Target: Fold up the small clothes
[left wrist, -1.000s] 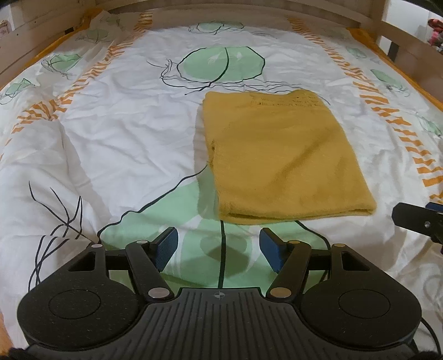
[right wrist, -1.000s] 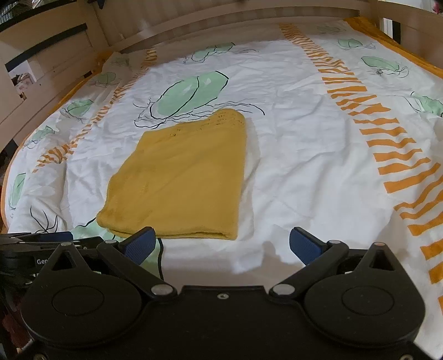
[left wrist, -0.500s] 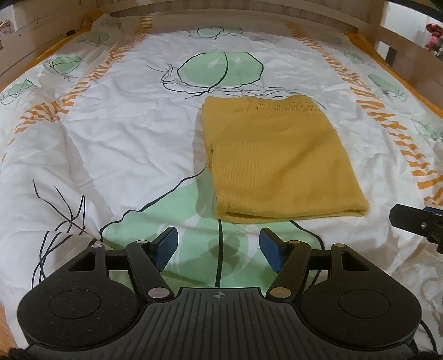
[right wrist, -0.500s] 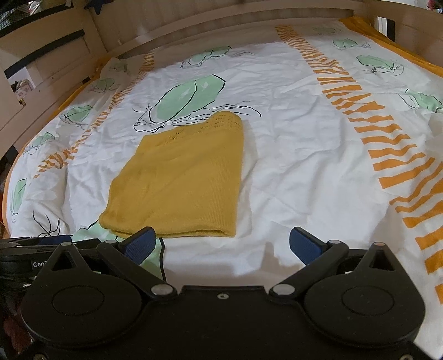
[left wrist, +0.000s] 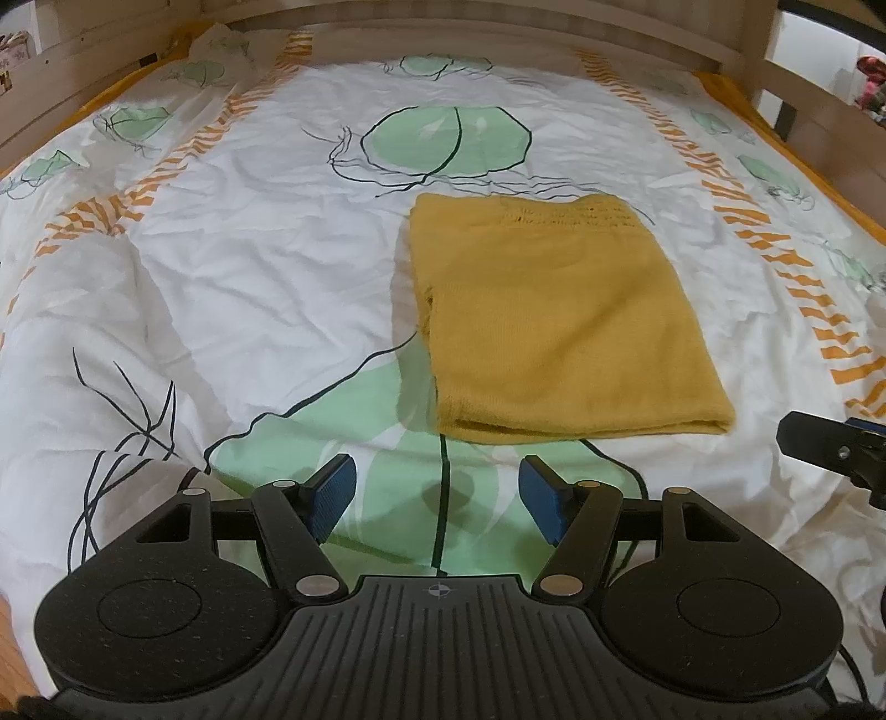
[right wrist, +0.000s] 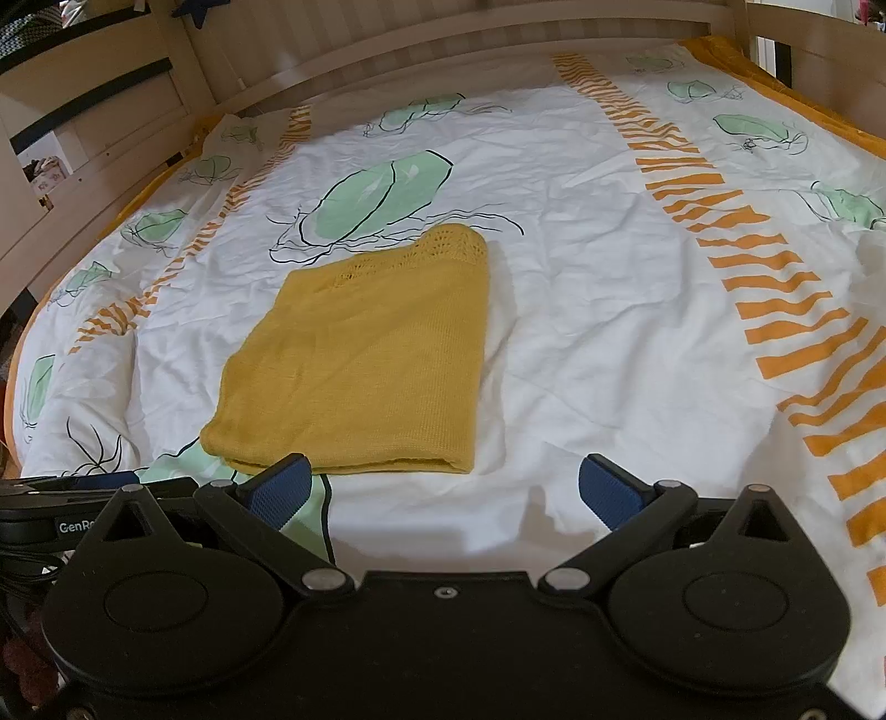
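Both jaws stood wide and empty, my left gripper (left wrist: 437, 498) and right gripper (right wrist: 443, 487) short of the folded yellow knit (left wrist: 559, 327). I judged a one-layer pinch would undo its fold.

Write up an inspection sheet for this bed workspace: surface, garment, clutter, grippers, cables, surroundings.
Surface: duvet cover, white with green leaf and orange stripe print, wrinkled.
Job's things: mustard knit garment, folded into a flat rectangle, openwork band at the far edge.
Clutter: nothing seen on the bed.
Grippers: left gripper open, empty, short of the garment's near edge; right gripper open, empty, one finger overlapping the near edge in view.
Cables: black cable beside the left gripper.
Surroundings: wooden bed frame around the mattress.
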`<state>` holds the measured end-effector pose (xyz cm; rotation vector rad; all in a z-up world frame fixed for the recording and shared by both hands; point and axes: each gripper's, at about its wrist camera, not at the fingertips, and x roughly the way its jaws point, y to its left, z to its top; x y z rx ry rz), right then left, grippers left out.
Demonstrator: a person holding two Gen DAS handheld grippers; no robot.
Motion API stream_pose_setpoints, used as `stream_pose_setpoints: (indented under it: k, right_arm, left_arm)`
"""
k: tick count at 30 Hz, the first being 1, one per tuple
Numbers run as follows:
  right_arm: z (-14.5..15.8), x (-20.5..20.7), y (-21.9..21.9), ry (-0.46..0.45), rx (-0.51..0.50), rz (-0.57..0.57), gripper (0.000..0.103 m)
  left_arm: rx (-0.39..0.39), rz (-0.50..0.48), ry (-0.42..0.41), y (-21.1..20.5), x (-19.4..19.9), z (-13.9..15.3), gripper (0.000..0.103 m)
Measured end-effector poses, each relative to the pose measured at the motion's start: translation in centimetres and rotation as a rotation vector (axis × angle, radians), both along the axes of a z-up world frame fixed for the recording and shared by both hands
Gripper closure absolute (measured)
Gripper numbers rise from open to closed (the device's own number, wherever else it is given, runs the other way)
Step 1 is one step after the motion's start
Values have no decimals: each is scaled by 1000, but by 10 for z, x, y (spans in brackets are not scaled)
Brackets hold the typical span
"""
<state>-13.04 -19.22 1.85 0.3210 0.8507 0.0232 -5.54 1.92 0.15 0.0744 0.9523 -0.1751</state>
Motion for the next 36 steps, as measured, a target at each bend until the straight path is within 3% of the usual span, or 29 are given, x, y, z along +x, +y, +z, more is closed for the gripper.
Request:
stream_pose_setpoints:
  k: [36]
  right_arm:
    - [-9,7,2,41,26,2,1]
  left_arm:
    - [-13,27,44,2,4,-7,40]
